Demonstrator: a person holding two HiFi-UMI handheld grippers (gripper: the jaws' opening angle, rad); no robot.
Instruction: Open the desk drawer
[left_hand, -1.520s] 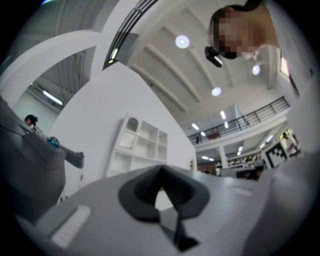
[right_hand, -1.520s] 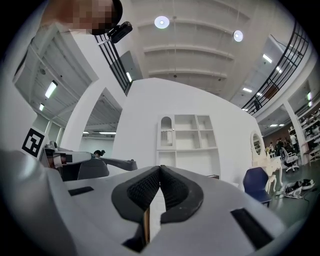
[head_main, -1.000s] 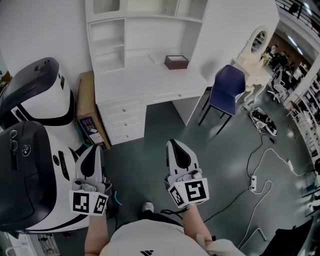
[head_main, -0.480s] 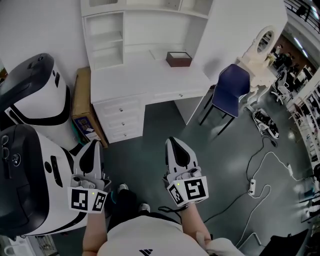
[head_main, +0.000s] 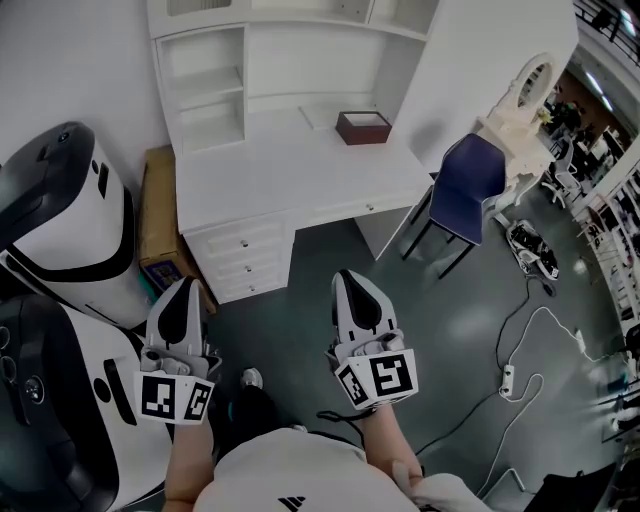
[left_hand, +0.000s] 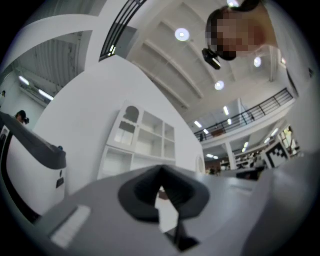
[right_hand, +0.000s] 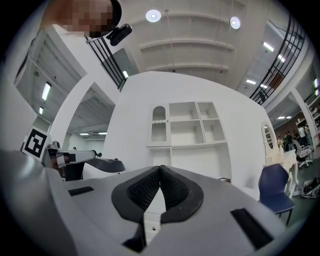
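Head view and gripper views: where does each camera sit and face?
Head view: on the head, steeply down at desk; shows left hand-held gripper, right hand-held gripper, forearms.
Left gripper view: rides the left one, looks along its shut jaws toward shelf unit.
Right gripper view: likewise, shut jaws; blue chair at right.
Shared: all see the shelf unit.

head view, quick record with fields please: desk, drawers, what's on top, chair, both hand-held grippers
desk: white, shelves above
drawers: three stacked at the view's left end of the desk, all closed
on top: brown box
chair: blue, at the view's right of the desk
left hand-held gripper: shut, empty, apart from the drawers
right hand-held gripper: shut, empty, over the floor
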